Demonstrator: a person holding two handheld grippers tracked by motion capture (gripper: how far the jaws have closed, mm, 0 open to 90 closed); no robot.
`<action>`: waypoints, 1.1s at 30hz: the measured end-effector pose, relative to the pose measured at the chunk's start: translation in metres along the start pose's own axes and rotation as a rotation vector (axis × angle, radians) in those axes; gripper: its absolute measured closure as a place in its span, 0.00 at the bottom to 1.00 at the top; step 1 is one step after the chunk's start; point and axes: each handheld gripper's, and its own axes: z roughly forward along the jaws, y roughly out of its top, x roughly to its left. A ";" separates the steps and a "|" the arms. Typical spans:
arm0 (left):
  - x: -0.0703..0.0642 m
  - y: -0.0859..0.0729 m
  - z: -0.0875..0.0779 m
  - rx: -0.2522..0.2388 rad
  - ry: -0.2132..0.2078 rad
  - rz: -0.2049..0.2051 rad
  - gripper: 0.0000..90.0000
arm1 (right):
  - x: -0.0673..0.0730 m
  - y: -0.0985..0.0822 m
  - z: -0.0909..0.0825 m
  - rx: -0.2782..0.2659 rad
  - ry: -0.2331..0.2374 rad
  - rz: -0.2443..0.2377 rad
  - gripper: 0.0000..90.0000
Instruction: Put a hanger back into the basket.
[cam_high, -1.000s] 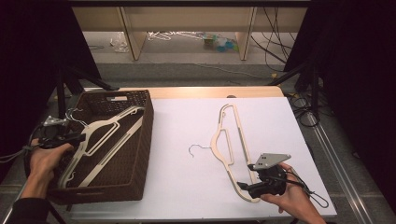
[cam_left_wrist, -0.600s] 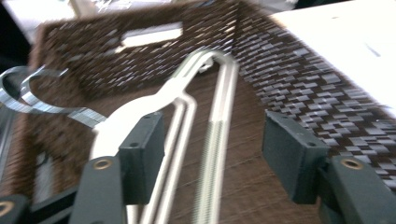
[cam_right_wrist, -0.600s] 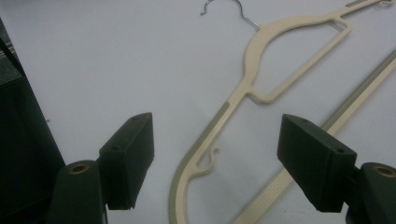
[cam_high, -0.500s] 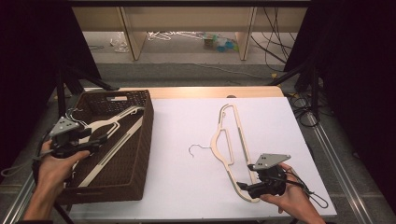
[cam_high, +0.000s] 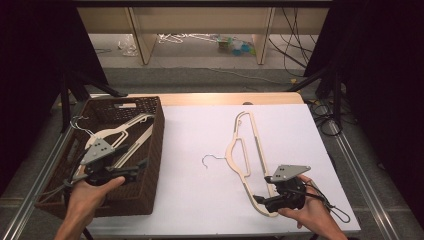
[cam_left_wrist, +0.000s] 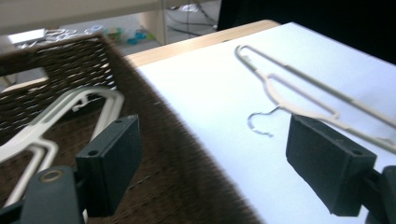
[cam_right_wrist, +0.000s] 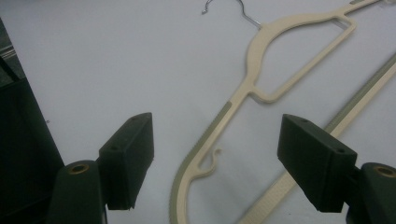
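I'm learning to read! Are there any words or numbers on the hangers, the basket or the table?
No words, numbers or signs can be read.
Hanger on the table: plain cream, no print.
Hanger in the basket: plain too.
Basket: brown weave, no label.
Table: bare white.

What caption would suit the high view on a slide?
A cream hanger lies on the white table, another hanger in the wicker basket, both grippers open, holding nothing.
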 end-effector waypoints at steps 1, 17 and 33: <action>-0.004 0.000 0.001 -0.007 -0.009 0.009 0.20 | 0.000 0.000 0.000 -0.001 0.001 0.003 0.31; -0.053 -0.010 0.014 -0.048 -0.096 0.041 0.19 | -0.002 -0.002 0.002 -0.004 -0.014 0.016 0.26; -0.086 -0.033 0.017 -0.046 -0.135 0.082 0.19 | -0.001 -0.003 0.004 0.021 -0.004 0.012 0.26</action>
